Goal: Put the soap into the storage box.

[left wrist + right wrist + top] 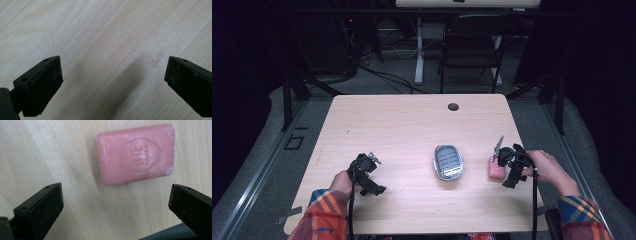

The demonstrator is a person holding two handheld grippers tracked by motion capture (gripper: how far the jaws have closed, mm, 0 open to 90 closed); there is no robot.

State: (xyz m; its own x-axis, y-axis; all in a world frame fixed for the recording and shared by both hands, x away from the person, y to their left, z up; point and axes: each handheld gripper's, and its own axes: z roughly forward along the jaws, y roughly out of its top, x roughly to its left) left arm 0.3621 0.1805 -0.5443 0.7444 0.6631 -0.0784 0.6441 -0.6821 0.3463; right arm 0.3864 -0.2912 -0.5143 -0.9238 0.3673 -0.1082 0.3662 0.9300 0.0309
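Fingers, left gripper: two black pads are seen spread wide in the left gripper view, with nothing but bare wood grain between them.
Left gripper: it is held low over the near left part of the table, well apart from the other things.
Left hand: it is wrapped around the gripper's rear; a plaid sleeve enters from the bottom edge of the high view, and a cable trails down toward that edge.
Soap dish: a grey, rounded-rectangular tray with a ribbed inside is seen near the table's middle, between the two grippers and touched by neither.
Soap bar: a pink, rounded rectangle is lying flat on the wood, with an oval stamp pressed into its top face; the lettering is too blurred to be read. Pale specks are scattered on its surface. In the high view it is found right of the dish, at the gripper's tip.
Fingers, right gripper: the pads are set wide apart, and the bar is seen ahead of them, not between them.
Right gripper: it is pointed toward the table's middle; whether it touches the bar cannot be told, though a gap seems likely.
Right hand: it is closed on the gripper's handle near the table's right edge, with the forearm angled in from the lower right.
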